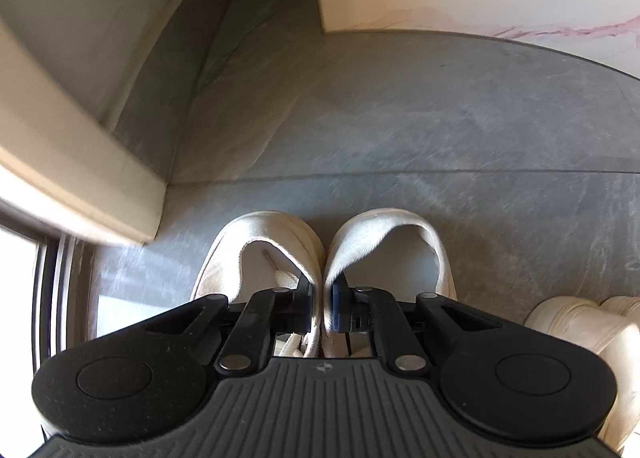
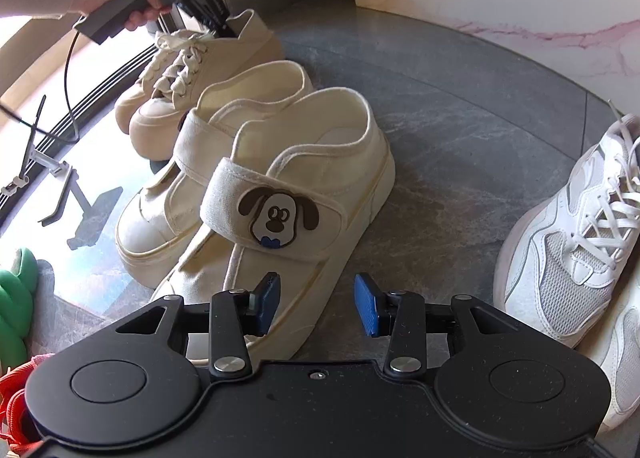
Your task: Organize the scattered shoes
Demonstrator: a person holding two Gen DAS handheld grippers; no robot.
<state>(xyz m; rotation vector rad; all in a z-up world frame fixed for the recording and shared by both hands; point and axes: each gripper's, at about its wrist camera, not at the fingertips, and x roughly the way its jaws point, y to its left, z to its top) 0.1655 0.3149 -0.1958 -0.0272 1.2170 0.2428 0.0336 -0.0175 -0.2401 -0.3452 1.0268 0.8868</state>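
Shoes lay partly in order on the grey floor (image 2: pixel 460 130). The 2 cream lace-up shoes (image 2: pixel 192 70) stood side by side near the window track, and our left hand-held gripper (image 1: pixel 322 308) was pinching their 2 inner collars together. Just beside them sat the strap pair with the dog patch (image 2: pixel 276 194), also parallel. Our right hand-held gripper (image 2: pixel 314 308) was spread and held nothing, low beside that pair. White sneakers (image 2: pixel 576 242) lay well apart at the right, and a red shoe (image 2: pixel 16 406) and a green one (image 2: pixel 16 298) at the left edge looked unsorted.
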